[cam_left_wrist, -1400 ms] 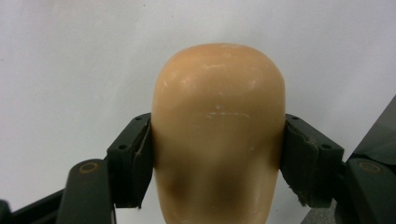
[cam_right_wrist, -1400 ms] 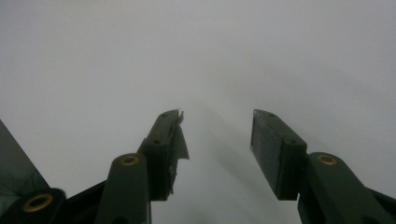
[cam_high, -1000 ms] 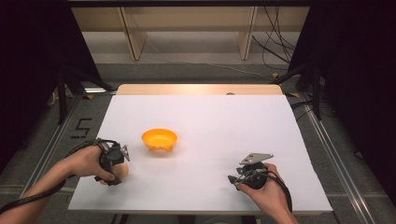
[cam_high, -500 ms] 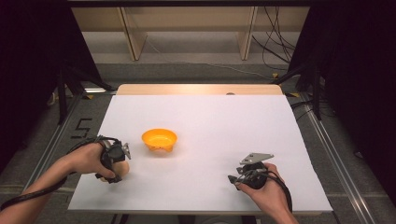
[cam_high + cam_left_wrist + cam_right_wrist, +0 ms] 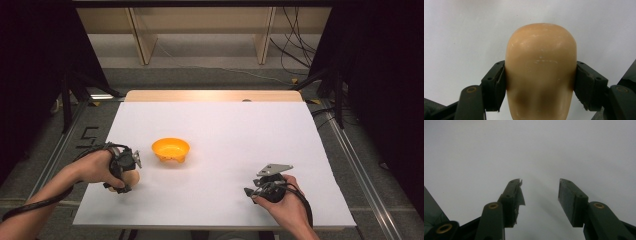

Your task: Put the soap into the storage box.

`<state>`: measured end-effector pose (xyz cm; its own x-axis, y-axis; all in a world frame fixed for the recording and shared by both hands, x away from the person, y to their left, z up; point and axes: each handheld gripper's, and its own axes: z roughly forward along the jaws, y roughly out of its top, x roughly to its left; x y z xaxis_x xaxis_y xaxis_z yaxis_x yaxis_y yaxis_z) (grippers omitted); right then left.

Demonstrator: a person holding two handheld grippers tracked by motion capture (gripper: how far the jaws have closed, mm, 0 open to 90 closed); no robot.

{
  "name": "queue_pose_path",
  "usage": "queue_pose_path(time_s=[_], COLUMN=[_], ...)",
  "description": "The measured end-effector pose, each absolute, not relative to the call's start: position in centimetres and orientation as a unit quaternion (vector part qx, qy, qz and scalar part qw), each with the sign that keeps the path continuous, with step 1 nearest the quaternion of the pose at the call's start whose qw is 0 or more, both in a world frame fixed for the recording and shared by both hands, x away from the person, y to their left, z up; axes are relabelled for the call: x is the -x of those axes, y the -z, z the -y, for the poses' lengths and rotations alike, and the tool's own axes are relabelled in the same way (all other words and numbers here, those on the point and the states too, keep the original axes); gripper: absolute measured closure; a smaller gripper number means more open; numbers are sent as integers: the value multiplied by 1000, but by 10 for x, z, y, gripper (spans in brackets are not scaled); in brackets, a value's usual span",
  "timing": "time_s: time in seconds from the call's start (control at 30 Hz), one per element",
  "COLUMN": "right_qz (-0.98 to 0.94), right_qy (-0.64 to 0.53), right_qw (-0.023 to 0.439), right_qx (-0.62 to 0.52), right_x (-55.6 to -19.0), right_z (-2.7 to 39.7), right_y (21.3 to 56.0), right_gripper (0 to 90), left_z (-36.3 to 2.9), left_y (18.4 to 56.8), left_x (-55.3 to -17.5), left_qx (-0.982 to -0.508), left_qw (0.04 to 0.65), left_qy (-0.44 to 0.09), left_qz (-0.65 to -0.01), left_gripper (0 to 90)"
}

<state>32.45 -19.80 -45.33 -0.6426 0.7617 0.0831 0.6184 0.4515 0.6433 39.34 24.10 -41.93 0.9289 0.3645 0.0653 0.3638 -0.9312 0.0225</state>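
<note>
Orange bowl (image 5: 170,149), white table (image 5: 225,130), grey floor (image 5: 210,55)

On one white table (image 5: 225,130): one orange bowl (image 5: 171,149), one smooth tan, rounded object (image 5: 541,72), and two handheld grippers, the left gripper (image 5: 129,167) and the right gripper (image 5: 252,191), each carried by one of a person's two hands. Each gripper has two black jaws and one trailing cable.

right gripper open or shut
Open: the right gripper has its jaws spread with a bare gap over the white table, nothing between them.
</note>
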Motion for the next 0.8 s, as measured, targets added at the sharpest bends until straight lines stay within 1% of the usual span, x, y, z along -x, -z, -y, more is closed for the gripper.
queue_pose_path(time_s=[0.8], right_qz=[-840], right_qy=[-334], right_qw=[110], right_qx=[-414], right_x=[-324], right_z=[198], right_y=[453], right_gripper=[528], left_z=[-236], left_y=[414], left_x=[-399], left_qx=[-983], left_qw=[13], left_qy=[-39], left_qz=[-178], left_gripper=[324])
